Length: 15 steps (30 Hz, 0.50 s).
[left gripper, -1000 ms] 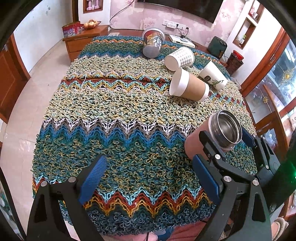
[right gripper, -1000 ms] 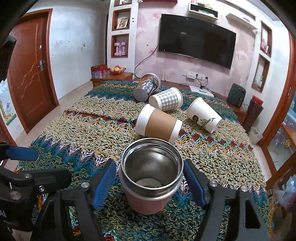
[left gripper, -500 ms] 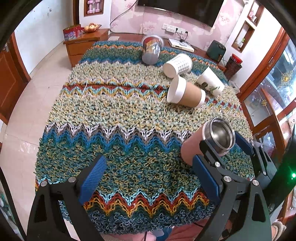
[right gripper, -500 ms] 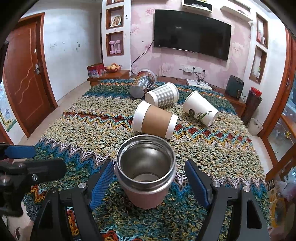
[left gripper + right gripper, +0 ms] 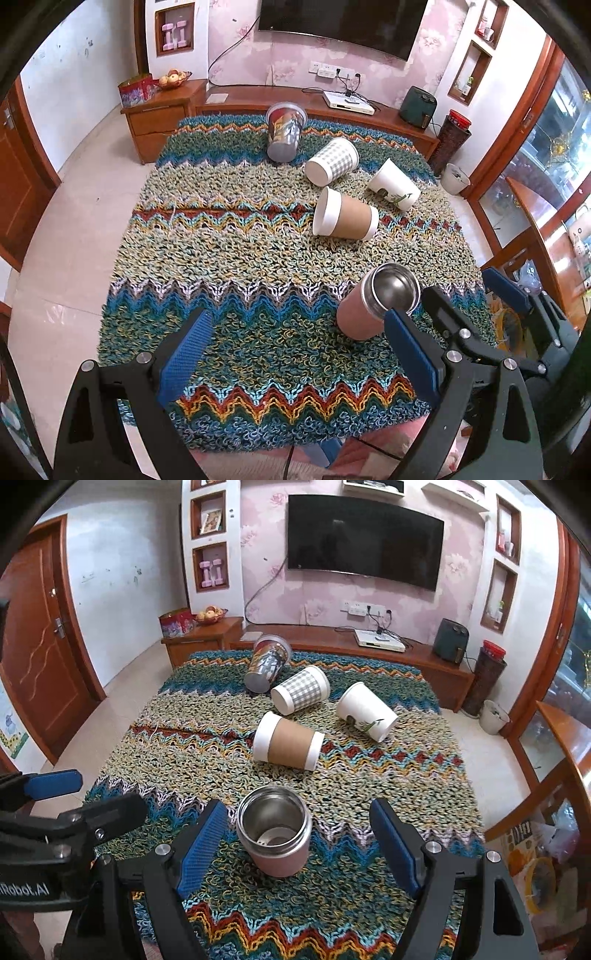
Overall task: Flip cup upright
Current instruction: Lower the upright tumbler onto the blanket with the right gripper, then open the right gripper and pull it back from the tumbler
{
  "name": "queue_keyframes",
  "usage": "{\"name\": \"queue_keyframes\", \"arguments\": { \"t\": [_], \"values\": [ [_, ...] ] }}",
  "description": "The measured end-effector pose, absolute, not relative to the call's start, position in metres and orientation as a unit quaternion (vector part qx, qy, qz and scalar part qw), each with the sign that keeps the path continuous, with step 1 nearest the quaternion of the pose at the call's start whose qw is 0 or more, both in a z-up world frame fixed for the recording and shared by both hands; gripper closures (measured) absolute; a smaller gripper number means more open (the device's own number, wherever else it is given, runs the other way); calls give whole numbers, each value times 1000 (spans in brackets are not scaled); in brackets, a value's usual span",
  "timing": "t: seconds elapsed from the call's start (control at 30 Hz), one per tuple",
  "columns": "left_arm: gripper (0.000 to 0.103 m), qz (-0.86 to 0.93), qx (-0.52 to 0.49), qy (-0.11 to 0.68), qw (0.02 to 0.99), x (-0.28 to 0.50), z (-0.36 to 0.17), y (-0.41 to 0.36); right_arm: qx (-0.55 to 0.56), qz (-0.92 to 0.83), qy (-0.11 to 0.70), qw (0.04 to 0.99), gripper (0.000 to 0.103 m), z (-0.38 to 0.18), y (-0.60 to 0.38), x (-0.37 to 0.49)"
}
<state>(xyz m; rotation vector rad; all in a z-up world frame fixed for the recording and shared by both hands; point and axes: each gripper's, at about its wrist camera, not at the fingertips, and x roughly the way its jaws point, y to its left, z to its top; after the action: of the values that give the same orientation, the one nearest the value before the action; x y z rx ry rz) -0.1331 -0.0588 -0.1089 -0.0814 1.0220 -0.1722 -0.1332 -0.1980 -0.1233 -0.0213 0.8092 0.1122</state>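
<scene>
So the right gripper (image 5: 297,843) is sitting with its jaws spread wide, blue pads on either side of the pink steel tumbler (image 5: 274,830) but not touching it, clear gaps on both sides. The tumbler is standing upright on the knitted zigzag blanket (image 5: 221,746) covering the worktop, mouth up, and you can see right down into the shiny inside. My read is that this one is done and the right side is in the release/let-go part of the step.

The left gripper (image 5: 295,350) is hanging over the near edge of the blanket with its jaws wide too, nothing between them. From its camera the tumbler (image 5: 373,306) is off to the right, just past its right pad.

Further out, four more cups are lying on their sides: the brown-sleeved paper cup (image 5: 288,741) closest, then the gray checkered cup (image 5: 301,694), the white cup with the leaf print (image 5: 366,711) to the right, and the printed cup with the clear lid (image 5: 266,664) at the far end, resting against the checkered one.

If the job is carrying on, I'm guessing the brown-sleeved one is next. That calls for lifting clear of the tumbler without knocking it, reaching forward, and pinching the sleeve across its width. It's lightweight paper, so probably easy to crush or roll away.
</scene>
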Motion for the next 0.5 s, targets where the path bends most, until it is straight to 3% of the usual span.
{"name": "queue_keyframes", "arguments": {
  "t": [0.5],
  "values": [
    [8,-80,-26,453,887,-133,-54,-65,-1,5,421,907,22,-61,-220,-129]
  ]
}}
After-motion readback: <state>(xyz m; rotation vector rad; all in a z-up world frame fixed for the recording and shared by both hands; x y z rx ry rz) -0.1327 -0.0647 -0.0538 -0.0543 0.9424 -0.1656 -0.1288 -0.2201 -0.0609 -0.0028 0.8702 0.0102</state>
